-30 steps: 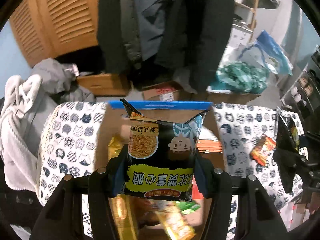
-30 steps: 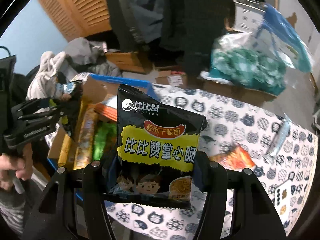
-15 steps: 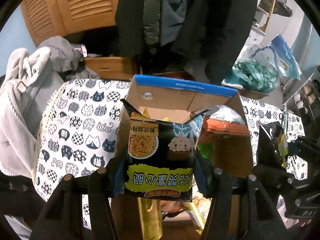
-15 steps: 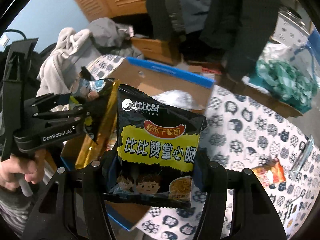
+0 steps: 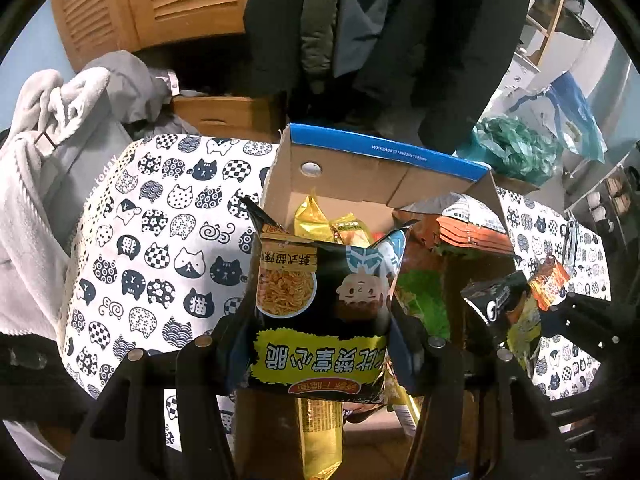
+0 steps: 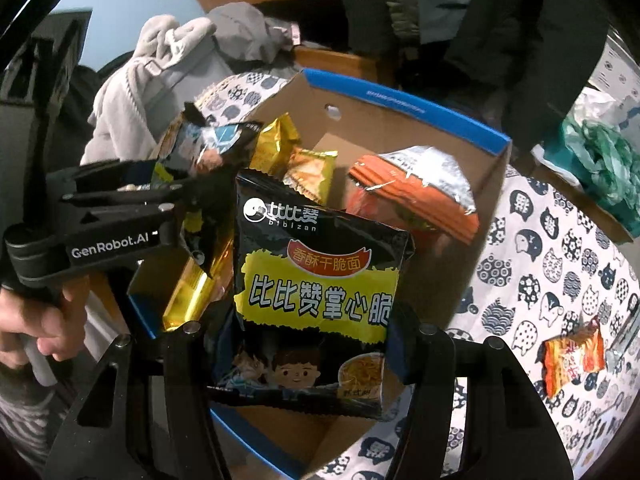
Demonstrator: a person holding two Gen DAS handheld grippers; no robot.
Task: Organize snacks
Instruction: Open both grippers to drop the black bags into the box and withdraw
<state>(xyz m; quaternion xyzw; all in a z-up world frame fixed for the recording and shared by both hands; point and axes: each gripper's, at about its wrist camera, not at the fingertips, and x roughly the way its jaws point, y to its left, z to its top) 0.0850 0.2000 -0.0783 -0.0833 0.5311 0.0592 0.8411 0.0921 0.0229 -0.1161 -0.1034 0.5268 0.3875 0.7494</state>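
My left gripper (image 5: 320,332) is shut on a black-and-yellow noodle snack packet (image 5: 320,280), held upside down over an open cardboard box with a blue rim (image 5: 384,152). My right gripper (image 6: 312,344) is shut on a matching packet (image 6: 320,292), upright, over the box's near side (image 6: 400,100). In the box stand gold packets (image 6: 276,144) and an orange-and-silver packet (image 6: 416,192). The right wrist view shows the left gripper's fingers (image 6: 120,216) with their packet (image 6: 204,140) at the box's left edge, and a person's hand (image 6: 40,320) on the grip.
The box sits on a cat-print tablecloth (image 5: 160,248). A small orange snack packet (image 6: 572,356) lies on the cloth to the right. Grey blankets (image 5: 48,128) are piled at the left, dark coats (image 5: 400,20) hang behind, and a green plastic bag (image 5: 516,148) is at the back right.
Both grippers have moved in over the box and lower, still gripping their packets. The box now fills the middle of both views, and the two grippers are closer together.
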